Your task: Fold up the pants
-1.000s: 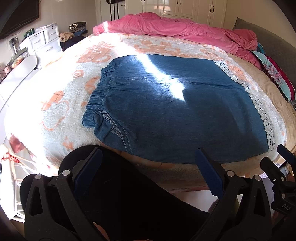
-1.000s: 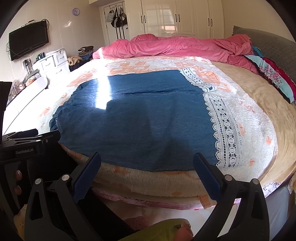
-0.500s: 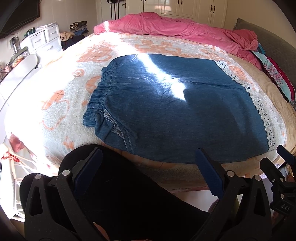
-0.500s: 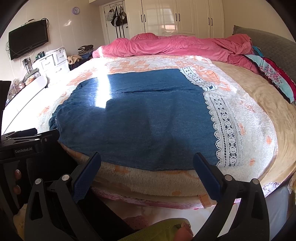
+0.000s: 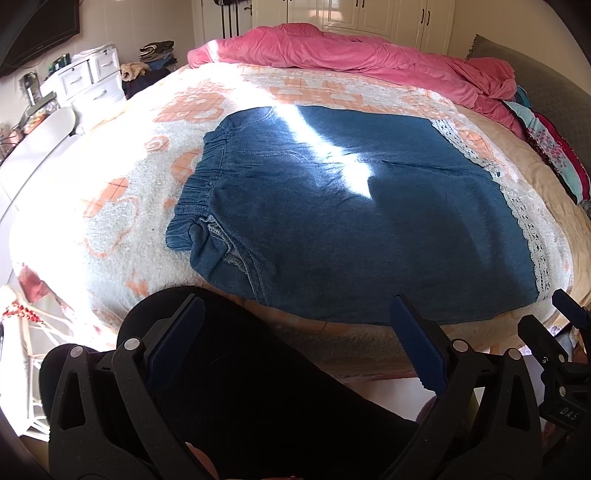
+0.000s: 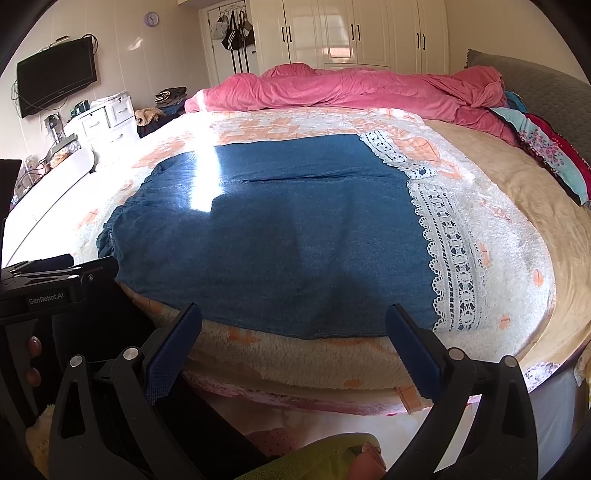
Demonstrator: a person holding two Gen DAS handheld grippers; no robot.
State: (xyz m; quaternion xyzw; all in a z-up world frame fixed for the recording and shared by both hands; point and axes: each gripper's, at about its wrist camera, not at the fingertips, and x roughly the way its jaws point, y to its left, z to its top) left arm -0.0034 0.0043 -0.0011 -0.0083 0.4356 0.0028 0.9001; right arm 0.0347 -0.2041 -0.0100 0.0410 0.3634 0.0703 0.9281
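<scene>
Blue denim pants (image 5: 351, 218) lie flat on the bed, elastic waistband (image 5: 195, 184) at the left, white lace hems (image 5: 528, 236) at the right. They also show in the right wrist view (image 6: 280, 236), with the lace hems (image 6: 454, 266) at the right. My left gripper (image 5: 295, 325) is open and empty, held off the bed's near edge in front of the waist end. My right gripper (image 6: 293, 332) is open and empty, off the near edge in front of the leg end. A strip of sunlight crosses the pants.
The bed has a white and orange fleece blanket (image 5: 110, 206). A pink duvet (image 6: 351, 92) is bunched at the far side, with colourful bedding (image 6: 546, 151) at the right. White drawers (image 6: 107, 122) and a wall TV (image 6: 55, 75) stand at the left. Wardrobes (image 6: 354, 33) line the back wall.
Both grippers have stayed open and nearly still. The views have shifted only slightly; the pants have not moved.
</scene>
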